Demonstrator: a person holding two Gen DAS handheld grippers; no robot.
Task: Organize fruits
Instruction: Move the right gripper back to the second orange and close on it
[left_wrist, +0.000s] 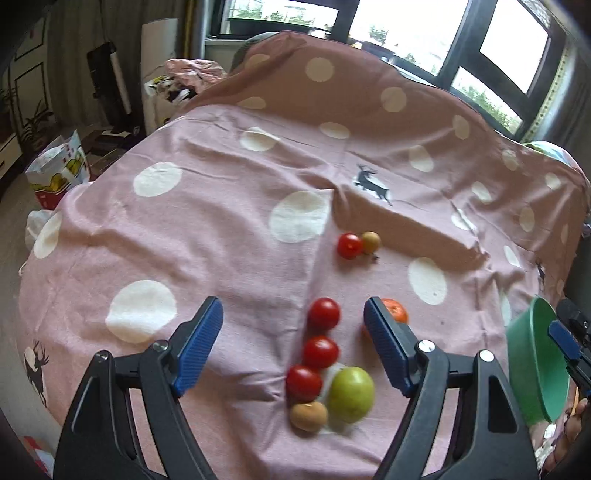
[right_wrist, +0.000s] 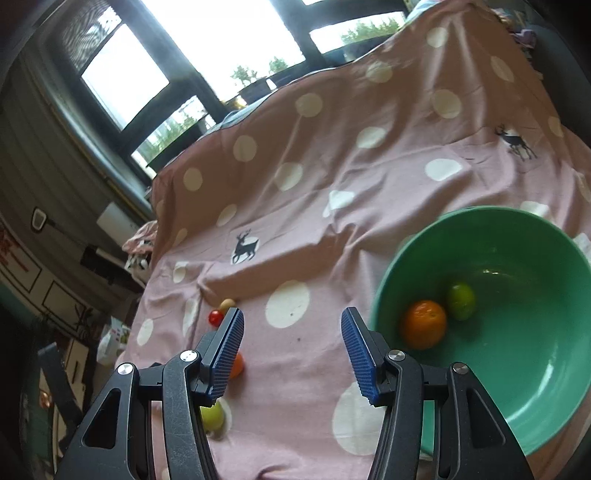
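Observation:
In the left wrist view, three red tomatoes (left_wrist: 320, 350) lie in a column on the pink spotted cloth (left_wrist: 221, 229), with a green apple (left_wrist: 351, 393) and a brown fruit (left_wrist: 308, 416) below them. An orange (left_wrist: 397, 311) sits behind the right finger. A further tomato (left_wrist: 349, 245) and small yellow fruit (left_wrist: 370, 241) lie farther off. My left gripper (left_wrist: 293, 347) is open above the column. My right gripper (right_wrist: 291, 358) is open and empty above the cloth, left of the green bowl (right_wrist: 546, 417), which holds an orange (right_wrist: 424, 324) and a green fruit (right_wrist: 460, 301).
The cloth drapes over a raised back toward the windows (left_wrist: 509, 48). The green bowl (left_wrist: 535, 362) and the right gripper show at the left wrist view's right edge. A paper bag (left_wrist: 59, 170) stands on the floor at left.

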